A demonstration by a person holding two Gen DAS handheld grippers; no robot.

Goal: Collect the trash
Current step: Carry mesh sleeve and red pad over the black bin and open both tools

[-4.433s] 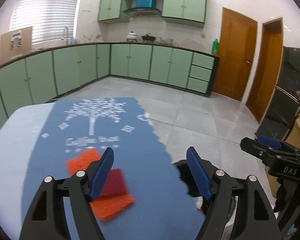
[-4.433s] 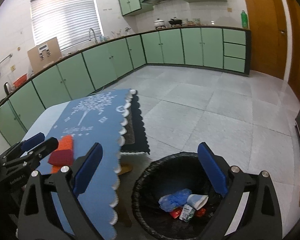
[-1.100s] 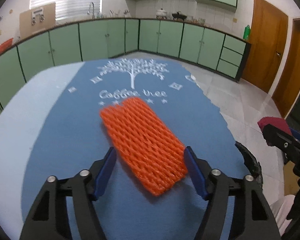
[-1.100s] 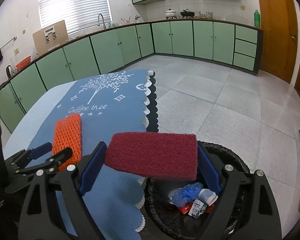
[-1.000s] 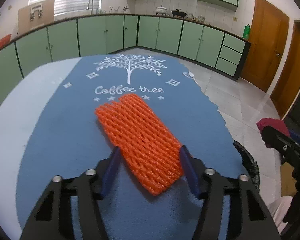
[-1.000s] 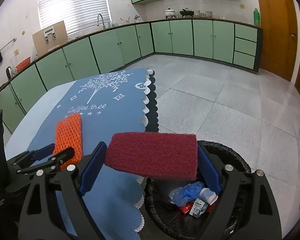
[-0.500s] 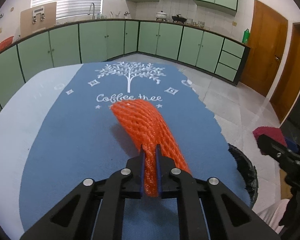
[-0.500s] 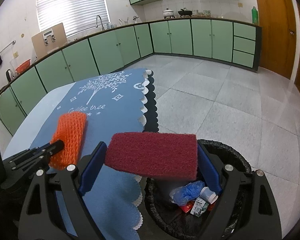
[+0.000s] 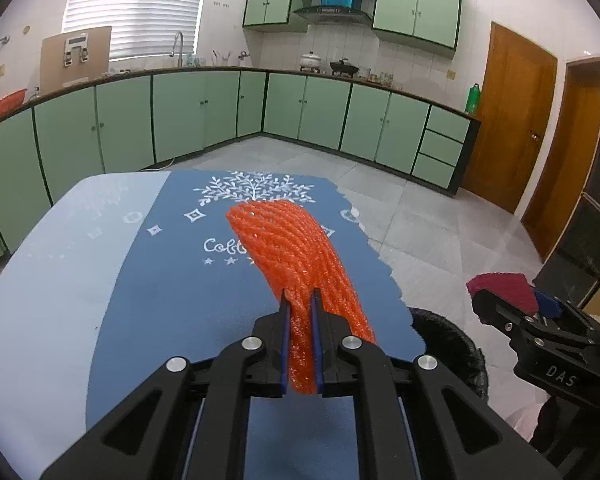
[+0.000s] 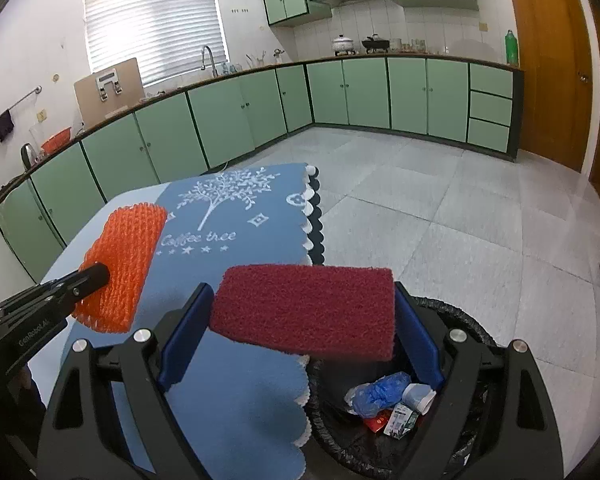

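- Our left gripper is clamped narrow on the orange foam net, lifted above the blue cloth.
- Our right gripper grips the red scouring pad between wide jaws, near the cloth's scalloped edge.
- The black-lined trash bin sits below, holding 1 blue glove.

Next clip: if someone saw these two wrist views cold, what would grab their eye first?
Probably the bright orange foam net, pinched at one end by the left gripper and arching out over the blue tablecloth. Next, the dark red scouring pad spanning the right gripper, held in front of the black-lined trash bin, which already holds a crumpled blue glove and small packaging.
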